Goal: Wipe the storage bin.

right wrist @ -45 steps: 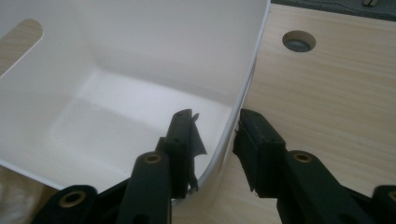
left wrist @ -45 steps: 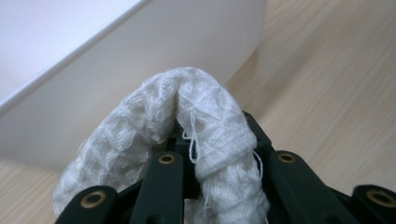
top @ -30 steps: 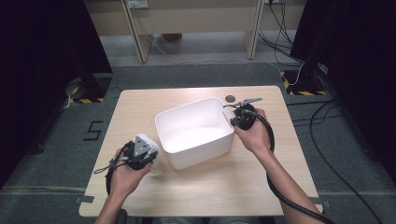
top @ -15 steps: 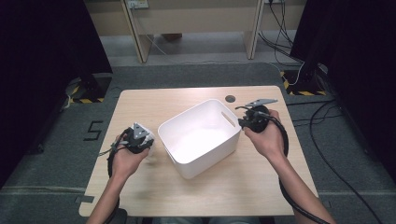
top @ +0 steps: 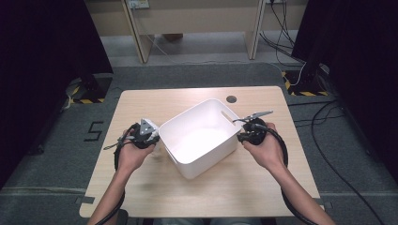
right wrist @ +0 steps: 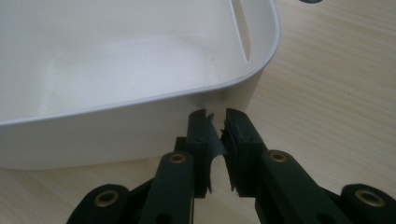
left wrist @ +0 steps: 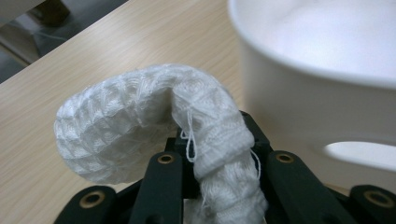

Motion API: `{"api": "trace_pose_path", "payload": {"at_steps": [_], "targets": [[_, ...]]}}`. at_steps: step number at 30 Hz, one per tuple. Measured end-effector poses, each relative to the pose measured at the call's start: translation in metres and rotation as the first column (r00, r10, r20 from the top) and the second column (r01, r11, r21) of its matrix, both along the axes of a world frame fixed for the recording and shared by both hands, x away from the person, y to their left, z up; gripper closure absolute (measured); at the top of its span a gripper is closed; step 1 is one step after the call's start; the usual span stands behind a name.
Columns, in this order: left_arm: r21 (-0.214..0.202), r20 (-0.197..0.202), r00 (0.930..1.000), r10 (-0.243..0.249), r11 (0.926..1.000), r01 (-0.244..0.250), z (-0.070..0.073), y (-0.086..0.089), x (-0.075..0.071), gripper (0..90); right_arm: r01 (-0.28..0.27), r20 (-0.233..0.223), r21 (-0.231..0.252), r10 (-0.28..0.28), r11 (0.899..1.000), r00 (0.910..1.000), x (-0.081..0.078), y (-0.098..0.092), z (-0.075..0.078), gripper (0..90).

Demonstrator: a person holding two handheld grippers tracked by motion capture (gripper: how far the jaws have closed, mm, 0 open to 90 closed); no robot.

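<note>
Left hand (top: 133, 152): lower left of the high view, now moved up the picture, close to the tub's left wall.
Left gripper (left wrist: 219, 163): jaws closed tight on a white knitted cloth (left wrist: 140, 135), same squeeze as a second ago.
Cloth: thick, bumpy knit, rolled like a sausage, curled over to the left past the jaw tips, loose threads hanging at the front; lifted above the table, outside the tub, just beside its wall.
Right hand (top: 263, 145): right of middle in the high view, slid from the tub's far right corner down along its right wall.
Right gripper (right wrist: 217, 140): jaws just closing, nearly together, tips at the tub's outer wall; maybe a thin dark scrap pinched between them, too blurry to be sure.
Tub (top: 187, 166): white plastic, middle of the high view, nothing inside, slot handles cut in two walls; turned and nudged a bit since a second ago.
Table (top: 234, 187): pale wood, small dark round spot (top: 231, 99) near the far edge.
Meaning for the job: cloth brought up beside the tub, so likely going in next; needs a lift over the rim first.
</note>
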State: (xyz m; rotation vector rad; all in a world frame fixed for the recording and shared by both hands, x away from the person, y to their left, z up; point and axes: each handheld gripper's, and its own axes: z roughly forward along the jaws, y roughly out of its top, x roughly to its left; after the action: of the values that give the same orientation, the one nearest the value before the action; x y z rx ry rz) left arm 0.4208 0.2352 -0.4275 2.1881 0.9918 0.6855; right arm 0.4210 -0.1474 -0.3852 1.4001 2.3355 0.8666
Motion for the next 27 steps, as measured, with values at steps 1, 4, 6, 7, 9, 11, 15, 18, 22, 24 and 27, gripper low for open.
{"api": "trace_pose_path", "payload": {"at_steps": [1, 4, 6, 7, 9, 11, 15, 18, 22, 24, 27], "targets": [[0.0, 0.0, 1.0, 0.0, 1.0, 0.0, 0.0, 0.0, 0.0, 74.9, 0.0, 0.0, 0.0, 0.0, 1.0, 1.0, 0.0, 0.0, 0.0, 80.5], [0.023, 0.007, 0.9998, -0.017, 0.9996, 0.017, 0.0, -0.003, -0.005, 74.9, 0.024, 0.018, -0.002, -0.024, 1.0, 0.9995, 0.013, 0.003, -0.001, 80.1], [0.02, 0.005, 0.9996, -0.027, 0.9994, 0.027, -0.001, -0.005, -0.009, 74.9, 0.042, 0.028, 0.002, -0.042, 0.999, 0.9987, 0.021, 0.006, -0.001, 79.4], [0.02, 0.005, 0.9996, -0.027, 0.9994, 0.027, -0.001, -0.005, -0.009, 74.9, 0.042, 0.028, 0.002, -0.042, 0.999, 0.9987, 0.021, 0.006, -0.001, 79.4], [0.023, 0.015, 0.9991, -0.04, 0.999, 0.04, -0.001, -0.007, -0.014, 74.9, 0.058, 0.037, 0.015, -0.059, 0.998, 0.9976, 0.029, 0.011, -0.001, 78.6], [0.025, 0.018, 0.9982, -0.058, 0.998, 0.057, -0.001, -0.012, -0.02, 74.7, 0.068, 0.049, 0.027, -0.069, 0.997, 0.9964, 0.035, 0.019, -0.001, 77.7], [0.032, 0.01, 0.9964, -0.084, 0.996, 0.084, 0.0, -0.025, -0.032, 74.2, 0.035, 0.057, 0.033, -0.037, 0.999, 0.9977, 0.038, 0.039, 0.0, 77.5], [0.049, 0.009, 0.9941, -0.108, 0.993, 0.107, 0.001, -0.035, -0.038, 74.0, 0.024, 0.065, 0.04, -0.026, 0.999, 0.9975, 0.037, 0.047, -0.001, 77.3], [0.069, 0.014, 0.9921, -0.124, 0.99, 0.123, 0.002, -0.045, -0.044, 73.7, 0.03, 0.078, 0.043, -0.034, 0.999, 0.9964, 0.036, 0.047, -0.001, 77.3], [0.073, 0.017, 0.9933, -0.114, 0.9909, 0.113, 0.002, -0.045, -0.044, 73.7, 0.033, 0.069, 0.046, -0.036, 0.998, 0.997, 0.034, 0.045, 0.0, 74.1], [0.065, 0.014, 0.9948, -0.101, 0.9929, 0.099, 0.001, -0.042, -0.045, 73.4, 0.047, 0.082, 0.058, -0.052, 0.997, 0.9953, 0.033, 0.043, 0.005, 71.4]]}}
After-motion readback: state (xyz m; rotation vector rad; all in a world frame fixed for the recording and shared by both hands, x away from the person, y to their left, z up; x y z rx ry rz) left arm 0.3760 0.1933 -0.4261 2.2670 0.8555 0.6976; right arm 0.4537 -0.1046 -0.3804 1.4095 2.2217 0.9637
